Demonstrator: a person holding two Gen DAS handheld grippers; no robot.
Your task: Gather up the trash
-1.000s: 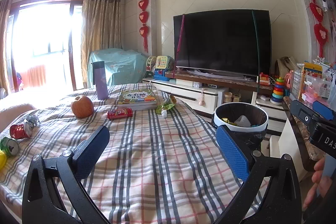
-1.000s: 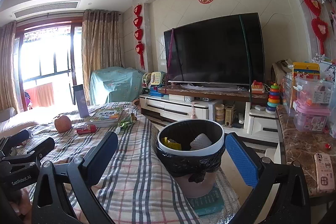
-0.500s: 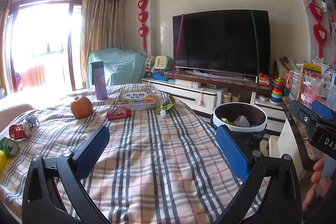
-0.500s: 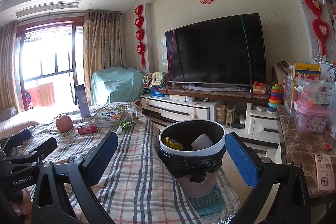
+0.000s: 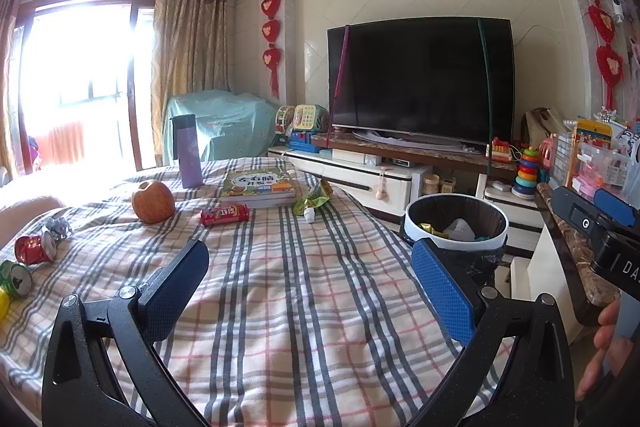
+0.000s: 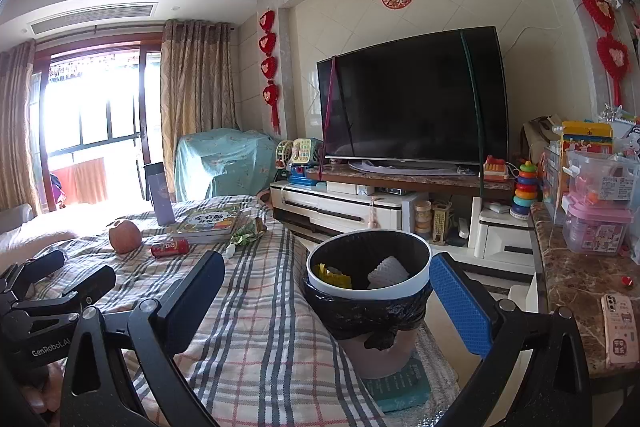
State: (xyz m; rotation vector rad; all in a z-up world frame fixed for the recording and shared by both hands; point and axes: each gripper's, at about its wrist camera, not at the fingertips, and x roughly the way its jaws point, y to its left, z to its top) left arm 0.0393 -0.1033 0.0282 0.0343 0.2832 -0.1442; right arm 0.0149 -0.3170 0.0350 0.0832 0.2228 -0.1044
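Trash only partly collected: both my grippers, left [image 5: 308, 281] & right [image 6: 328, 301], hang spread wide w/ nothing held. Bin [image 6: 370, 281] off the table's right edge holds a few scraps. Left to get, by my guess: green wrapper [image 5: 314, 197], red snack pack [image 5: 225, 215], crushed cans [image 5: 34, 249] on the plaid tablecloth [image 5: 300, 307].

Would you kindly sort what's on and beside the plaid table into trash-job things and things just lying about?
Job:
- trash bin
- green wrapper
- red snack packet
- crushed cans

Lying about:
- apple
- book
- purple bottle
- phone
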